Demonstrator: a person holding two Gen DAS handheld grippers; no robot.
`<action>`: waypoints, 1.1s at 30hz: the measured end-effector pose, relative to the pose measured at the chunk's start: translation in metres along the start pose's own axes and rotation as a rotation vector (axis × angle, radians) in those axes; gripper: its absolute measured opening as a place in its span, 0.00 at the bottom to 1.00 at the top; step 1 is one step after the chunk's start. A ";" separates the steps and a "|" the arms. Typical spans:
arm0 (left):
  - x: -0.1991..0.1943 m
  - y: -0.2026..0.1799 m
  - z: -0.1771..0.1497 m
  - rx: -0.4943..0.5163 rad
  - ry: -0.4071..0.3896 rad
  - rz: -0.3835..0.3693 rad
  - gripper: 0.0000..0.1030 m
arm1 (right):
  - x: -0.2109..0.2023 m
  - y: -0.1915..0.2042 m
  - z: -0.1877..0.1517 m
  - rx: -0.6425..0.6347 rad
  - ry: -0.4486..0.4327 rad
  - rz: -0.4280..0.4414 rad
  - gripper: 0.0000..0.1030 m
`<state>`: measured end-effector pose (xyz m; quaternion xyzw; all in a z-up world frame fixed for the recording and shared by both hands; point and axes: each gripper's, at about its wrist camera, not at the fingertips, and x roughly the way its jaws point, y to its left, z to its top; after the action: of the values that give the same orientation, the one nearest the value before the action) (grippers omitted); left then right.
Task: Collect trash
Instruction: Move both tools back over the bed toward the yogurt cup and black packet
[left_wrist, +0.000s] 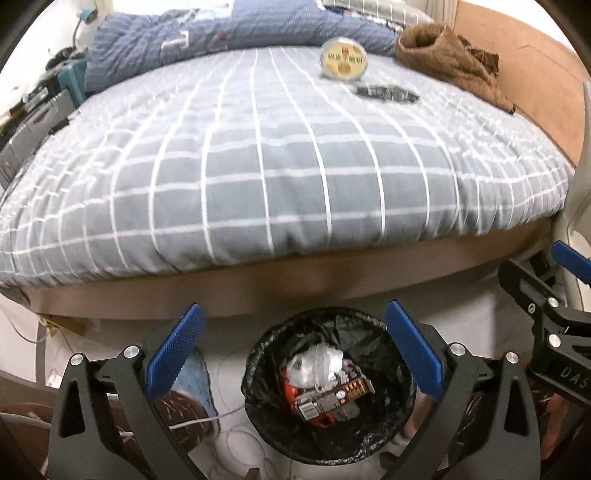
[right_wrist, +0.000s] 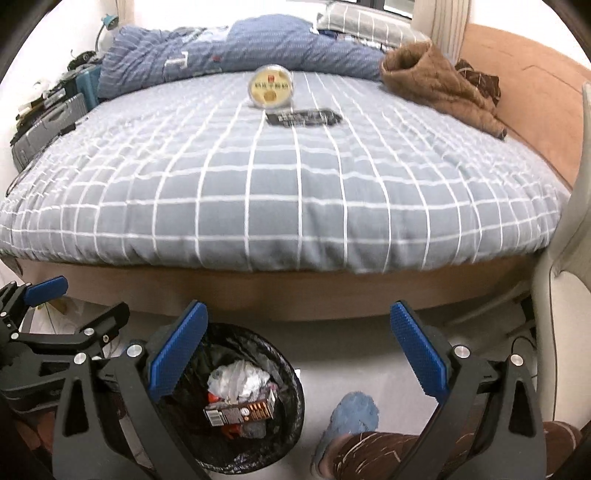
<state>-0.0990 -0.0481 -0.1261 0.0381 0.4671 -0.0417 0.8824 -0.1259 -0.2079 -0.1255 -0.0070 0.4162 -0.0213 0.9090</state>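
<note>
A black-lined trash bin stands on the floor by the bed. In it lie crumpled white paper and a brown carton. My left gripper hangs open above the bin, nothing between its blue pads. The right gripper is open and empty too, to the right of the bin over the floor. On the checked bed cover stand a round yellow tin and a flat dark packet.
A brown fleece garment and a blue quilt lie at the bed's far end. A person's slippered foot is beside the bin. A white chair is at right, luggage at left.
</note>
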 end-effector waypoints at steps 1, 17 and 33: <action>-0.004 0.001 0.003 -0.001 -0.011 0.005 0.94 | -0.003 0.001 0.003 0.002 -0.007 0.005 0.93; -0.023 0.013 0.088 -0.020 -0.137 0.008 0.94 | -0.003 -0.019 0.089 0.070 -0.111 -0.017 0.93; 0.027 0.055 0.188 -0.059 -0.197 0.049 0.94 | 0.103 -0.018 0.194 0.126 -0.040 0.021 0.92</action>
<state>0.0770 -0.0142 -0.0416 0.0191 0.3780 -0.0099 0.9256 0.0876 -0.2310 -0.0760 0.0541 0.3958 -0.0378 0.9160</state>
